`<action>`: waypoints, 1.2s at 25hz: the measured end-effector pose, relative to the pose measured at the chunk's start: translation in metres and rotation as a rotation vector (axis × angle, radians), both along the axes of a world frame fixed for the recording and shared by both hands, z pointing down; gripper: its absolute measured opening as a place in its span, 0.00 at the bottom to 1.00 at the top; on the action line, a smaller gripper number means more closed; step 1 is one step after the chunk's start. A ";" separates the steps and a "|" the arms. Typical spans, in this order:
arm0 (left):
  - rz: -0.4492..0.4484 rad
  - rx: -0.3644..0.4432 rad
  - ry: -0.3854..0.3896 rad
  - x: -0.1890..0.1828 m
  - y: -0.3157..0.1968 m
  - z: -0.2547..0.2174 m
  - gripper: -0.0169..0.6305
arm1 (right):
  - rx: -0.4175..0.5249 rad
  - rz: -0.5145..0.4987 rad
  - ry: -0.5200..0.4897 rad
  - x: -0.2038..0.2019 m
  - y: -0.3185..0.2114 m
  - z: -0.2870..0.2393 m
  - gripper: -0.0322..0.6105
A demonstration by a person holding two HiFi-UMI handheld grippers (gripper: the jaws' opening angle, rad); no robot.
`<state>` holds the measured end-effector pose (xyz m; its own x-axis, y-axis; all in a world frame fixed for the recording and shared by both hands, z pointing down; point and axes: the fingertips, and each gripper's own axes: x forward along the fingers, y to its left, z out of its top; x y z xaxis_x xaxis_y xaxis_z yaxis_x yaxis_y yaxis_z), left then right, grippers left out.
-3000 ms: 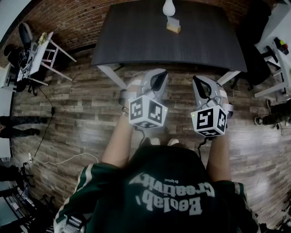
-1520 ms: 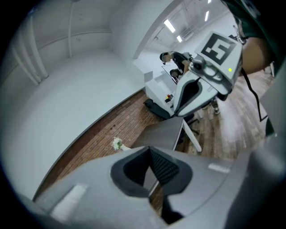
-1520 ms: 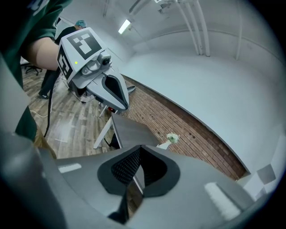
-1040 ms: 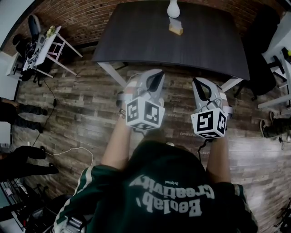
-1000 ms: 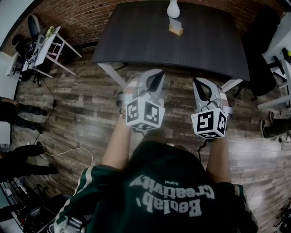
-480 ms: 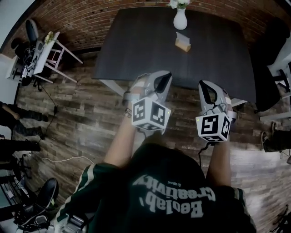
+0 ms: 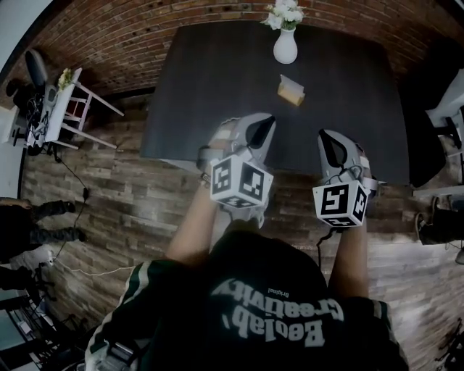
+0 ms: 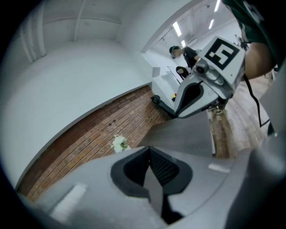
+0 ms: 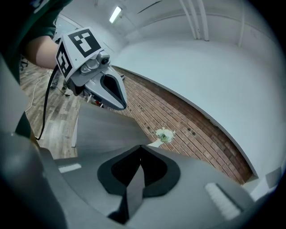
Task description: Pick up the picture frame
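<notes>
picture frame (image 7: 291, 90): small, tan, boxy; on table, near vase, well apart from both grippers
table (image 7: 210, 80): dark, matte, rectangular
vase (image 7: 284, 48): white, bulbous
left gripper (image 7: 264, 124): grey jaws pressed together, empty
right gripper (image 7: 325, 138): jaws together, empty
floor (image 7: 123, 196): wood planks

Table (image 7: 217, 80): charcoal, faint grain.
Vase (image 7: 285, 49): white.
Flowers (image 7: 285, 13): white, some green.
Frame (image 7: 291, 90): tan.
Wall (image 7: 123, 36): red-brown brick.
Floor (image 7: 109, 196): grey-brown planks.
My left gripper (image 7: 265, 122), right gripper (image 7: 323, 135): pale grey, with black-and-white square markers at the rear.
My top (image 7: 268, 319): dark green, white lettering, white sleeve stripes.
</notes>
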<state>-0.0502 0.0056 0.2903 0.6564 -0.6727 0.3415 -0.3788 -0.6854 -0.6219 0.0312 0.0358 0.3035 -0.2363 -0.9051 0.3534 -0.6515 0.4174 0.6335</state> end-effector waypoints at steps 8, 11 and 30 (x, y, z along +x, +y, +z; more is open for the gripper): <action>0.034 -0.026 -0.006 0.008 -0.077 0.015 0.03 | -0.025 0.028 0.019 0.002 -0.078 0.004 0.06; 0.053 -0.045 -0.012 0.011 -0.103 0.021 0.03 | -0.030 0.044 0.023 0.004 -0.103 0.005 0.06; 0.084 -0.151 -0.008 0.039 -0.178 0.068 0.09 | -0.099 0.065 0.021 0.031 -0.181 0.041 0.06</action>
<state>-0.0112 -0.1719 0.3581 0.7052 -0.5558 0.4402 -0.3113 -0.8005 -0.5121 0.0617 -0.1457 0.3446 -0.1701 -0.8785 0.4465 -0.6659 0.4365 0.6050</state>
